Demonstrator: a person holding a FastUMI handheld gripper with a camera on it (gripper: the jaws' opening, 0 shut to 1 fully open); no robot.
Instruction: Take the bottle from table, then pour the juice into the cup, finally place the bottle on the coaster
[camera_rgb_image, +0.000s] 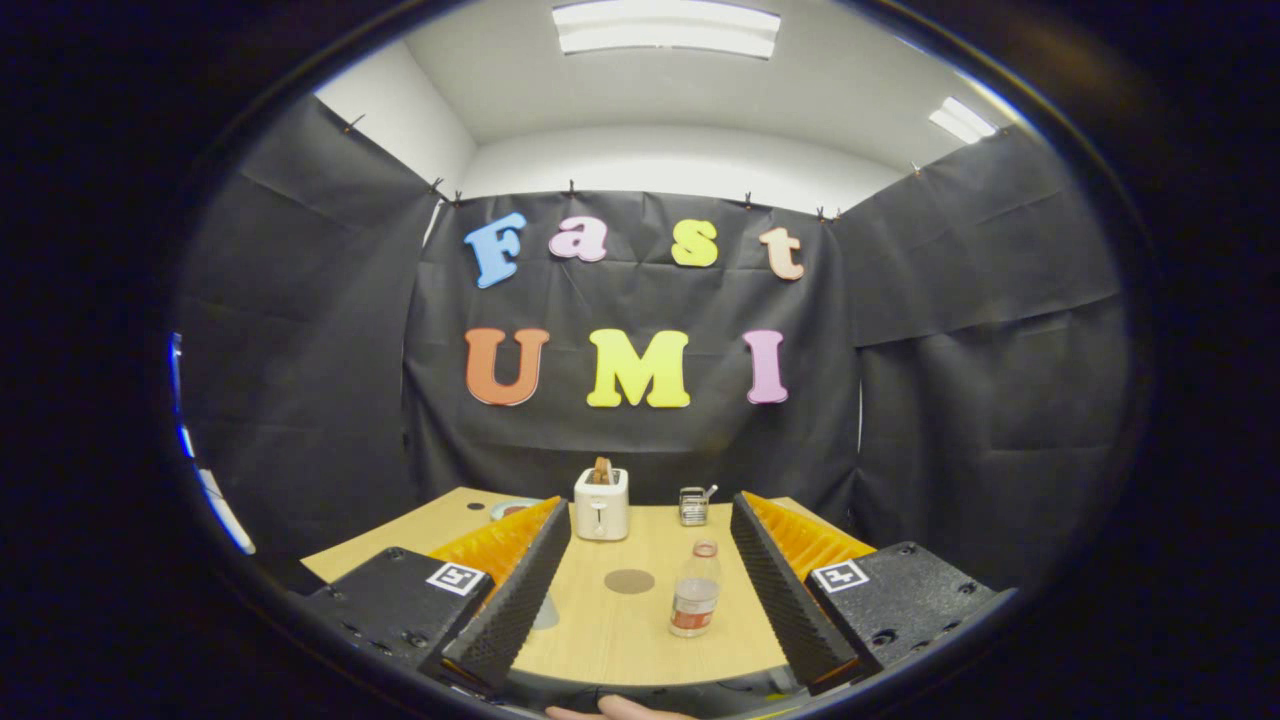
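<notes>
Bottle (694, 591) upright between open jaws, seemingly little juice.

We see a pale wooden table (640, 640) with a light grain. On it, a clear plastic bottle (695, 603) wears a red-and-white label and a pinkish cap. Just left of the bottle lies a round brown coaster (629, 581). Beyond the bottle stands a white toaster (601, 505) holding brown toast.

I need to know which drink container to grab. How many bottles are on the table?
1. The bottle stands upright between the open fingers, right of the round coaster. The fingers may hide others.
</notes>
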